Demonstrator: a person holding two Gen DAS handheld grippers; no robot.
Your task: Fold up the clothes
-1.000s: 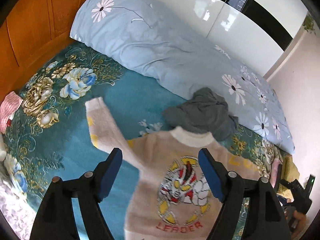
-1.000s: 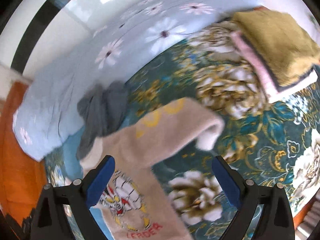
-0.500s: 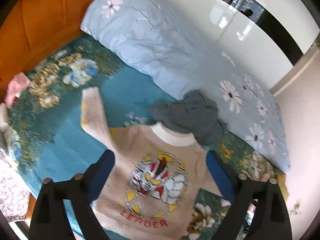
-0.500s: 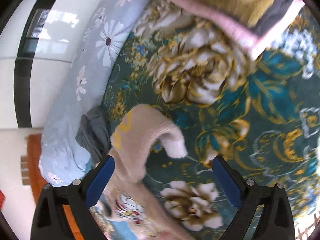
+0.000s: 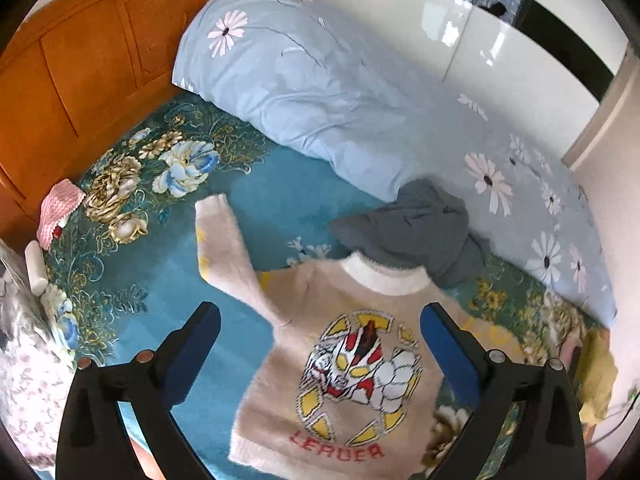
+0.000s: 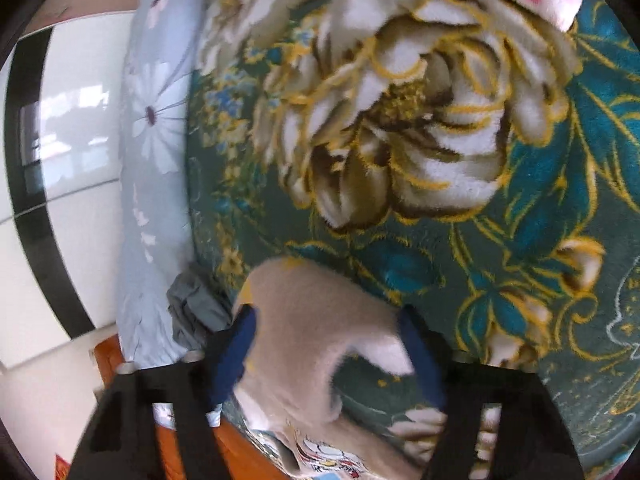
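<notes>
Now spread flat on the bed's teal floral blanket [image 5: 168, 280] — beige sweater [image 5: 344, 360], print side up, one sleeve angled toward the headboard [image 5: 80, 80], collar touching a grey garment [image 5: 416, 228]. Left claw [image 5: 320, 348] spread wide above the sweater's chest, gripping nothing. Right claw [image 6: 328, 344] just been closing — other sleeve [image 6: 320, 320] between its blue pads, contact too blurred to tell.
</notes>
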